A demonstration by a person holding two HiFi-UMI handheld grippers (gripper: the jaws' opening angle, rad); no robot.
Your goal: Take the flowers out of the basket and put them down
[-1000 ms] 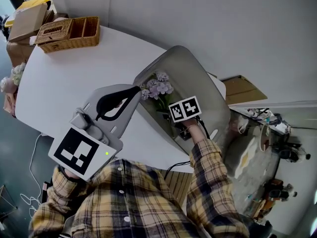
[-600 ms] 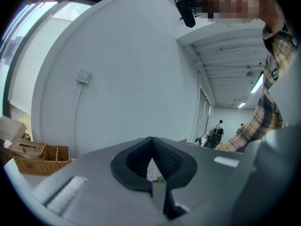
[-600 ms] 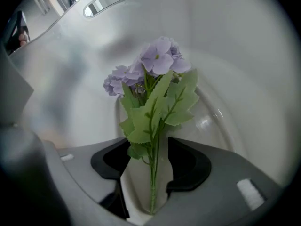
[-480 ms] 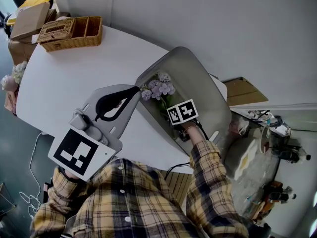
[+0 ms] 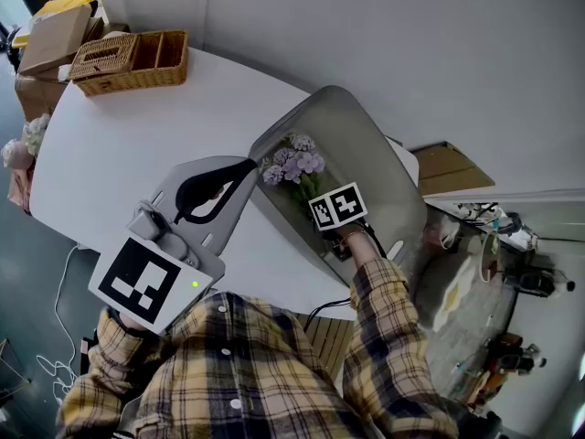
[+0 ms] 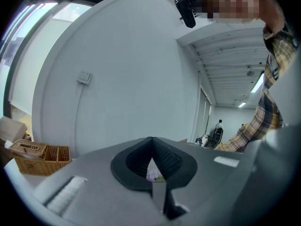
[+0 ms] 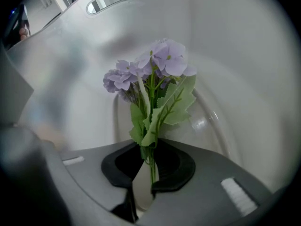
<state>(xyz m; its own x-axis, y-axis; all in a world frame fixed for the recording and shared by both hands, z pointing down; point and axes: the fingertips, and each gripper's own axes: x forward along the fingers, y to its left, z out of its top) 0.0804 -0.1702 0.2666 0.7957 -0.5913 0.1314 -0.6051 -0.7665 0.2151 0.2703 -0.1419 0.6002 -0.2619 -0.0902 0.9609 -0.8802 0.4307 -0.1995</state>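
Inside grey basket [image 5: 370,144], purple flowers [image 5: 292,165], right gripper [image 7: 148,163] closing on them, left gripper [image 6: 151,141] closed.

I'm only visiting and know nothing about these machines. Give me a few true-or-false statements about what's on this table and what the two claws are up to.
1. The purple flowers are inside the grey basket. True.
2. The right claw has the flowers' stems between its jaws. True; the jaws are closing on them.
3. The left claw holds a flower. False: it is shut and empty, above the white table.
4. The wicker basket stands on the floor. False: it stands on the table, at its far end.
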